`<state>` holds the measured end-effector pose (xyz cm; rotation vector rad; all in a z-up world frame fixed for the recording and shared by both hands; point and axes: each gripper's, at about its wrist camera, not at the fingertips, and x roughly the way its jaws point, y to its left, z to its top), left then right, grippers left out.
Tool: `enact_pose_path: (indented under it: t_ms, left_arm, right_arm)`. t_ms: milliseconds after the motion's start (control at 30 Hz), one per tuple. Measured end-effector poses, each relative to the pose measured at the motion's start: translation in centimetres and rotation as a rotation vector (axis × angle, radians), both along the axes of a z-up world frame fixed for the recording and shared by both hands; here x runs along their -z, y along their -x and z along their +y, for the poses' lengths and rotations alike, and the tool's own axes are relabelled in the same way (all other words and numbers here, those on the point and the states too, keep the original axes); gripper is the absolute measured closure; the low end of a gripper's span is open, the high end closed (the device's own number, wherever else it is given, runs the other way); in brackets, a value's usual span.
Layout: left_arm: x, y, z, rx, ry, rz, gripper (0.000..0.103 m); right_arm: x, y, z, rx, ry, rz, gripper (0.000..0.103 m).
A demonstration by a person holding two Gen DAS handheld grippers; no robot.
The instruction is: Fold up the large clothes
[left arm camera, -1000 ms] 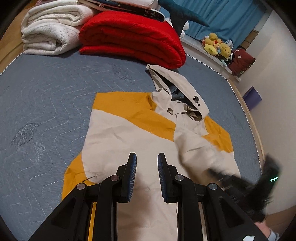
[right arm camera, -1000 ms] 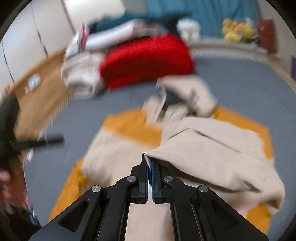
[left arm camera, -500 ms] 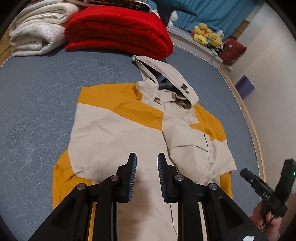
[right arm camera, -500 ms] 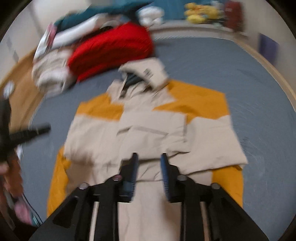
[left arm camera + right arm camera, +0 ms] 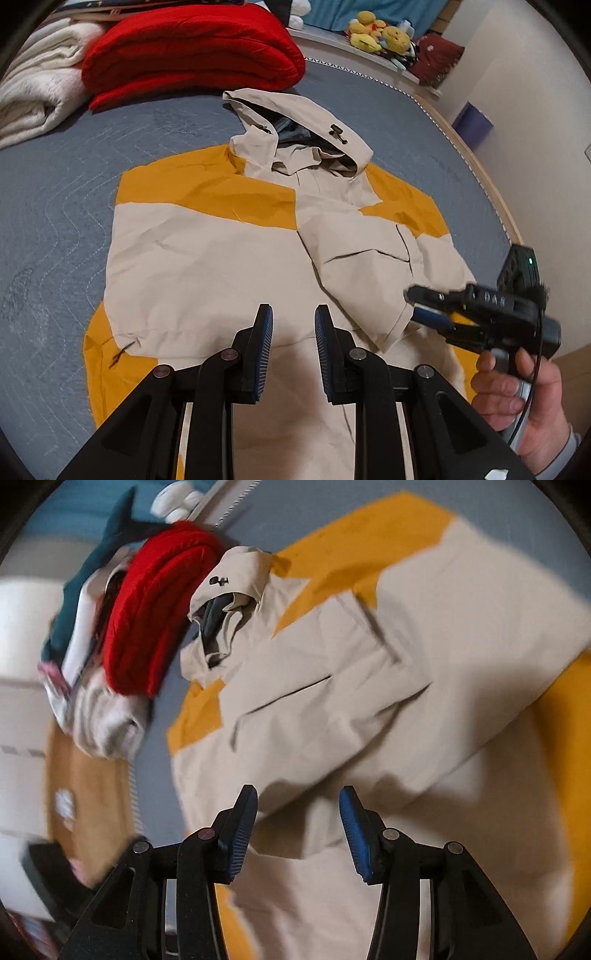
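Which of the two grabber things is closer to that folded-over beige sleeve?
Right. The right gripper sits at the folded sleeve cuff edge, fingers open; the left gripper hangs over the jacket's middle, off to the sleeve's side.

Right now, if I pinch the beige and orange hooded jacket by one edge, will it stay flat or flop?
The beige and orange hooded jacket will probably flop: its thin fabric shows creases, and the folded-in sleeve drapes loosely. It looks light, so a pinch may lift only that edge. It might slide on the grey quilted bedcover, though grip is hard to judge.
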<state>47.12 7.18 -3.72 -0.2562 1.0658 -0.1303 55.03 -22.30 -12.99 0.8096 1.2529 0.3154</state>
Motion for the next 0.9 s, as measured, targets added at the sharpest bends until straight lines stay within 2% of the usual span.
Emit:
enact_pose_path:
  t_ms: [67,100,133,200,300,333,433,467,567,733,800,867,900]
  left_arm:
    - [0.0,0.0,0.1,0.011,0.001,-0.002,0.082]
    - [0.1,0.0,0.1,0.016,0.007,-0.002,0.082]
    - [0.1,0.0,0.1,0.024,0.015,-0.003,0.082]
    - [0.1,0.0,-0.1,0.049,0.037,-0.004,0.082]
    - [0.0,0.1,-0.5,0.095,0.115,-0.007,0.082]
    - [-0.1,0.2,-0.7,0.114,0.155,-0.013,0.082]
    - [-0.6,0.4,-1.4,0.156,0.237,-0.040,0.074]
    - [-0.7,0.5,-1.7,0.164,0.245,-0.049,0.070]
    - [-0.2,0.2,-2.2,0.146,0.201,-0.049,0.068]
    - [1.1,-0.3,-2.3,0.109,0.163,-0.036,0.068]
    - [1.6,-0.4,-2.4,0.088,0.120,-0.019,0.068]
    - [3.0,-0.8,-2.0,0.034,0.009,0.066,0.067]
    - [4.1,-1.0,-1.2,-0.009,-0.025,0.117,0.067]
  right_arm:
    - [0.3,-0.4,0.7,0.018,-0.030,0.012,0.063]
    - [0.2,-0.5,1.1,0.024,-0.031,0.006,0.077]
    - [-0.3,-0.7,1.7,0.022,-0.024,-0.018,0.085]
    - [-1.8,-0.9,2.7,-0.001,0.026,-0.096,0.093]
    - [-5.2,-0.3,4.9,-0.091,0.086,-0.271,0.095]
    - [-6.9,0.2,6.5,-0.160,0.102,-0.362,0.095]
    - [-9.8,1.6,10.2,-0.333,0.086,-0.518,0.095]
    - [-10.2,2.0,10.8,-0.360,0.077,-0.535,0.095]
    - [-10.5,2.6,12.4,-0.408,0.035,-0.536,0.095]
    - [-9.9,2.8,12.6,-0.428,0.012,-0.498,0.094]
    - [-9.6,2.8,12.5,-0.445,0.008,-0.474,0.094]
    - [-9.2,2.6,12.4,-0.448,0.037,-0.443,0.094]
    - [-9.0,2.5,12.1,-0.439,0.062,-0.425,0.089]
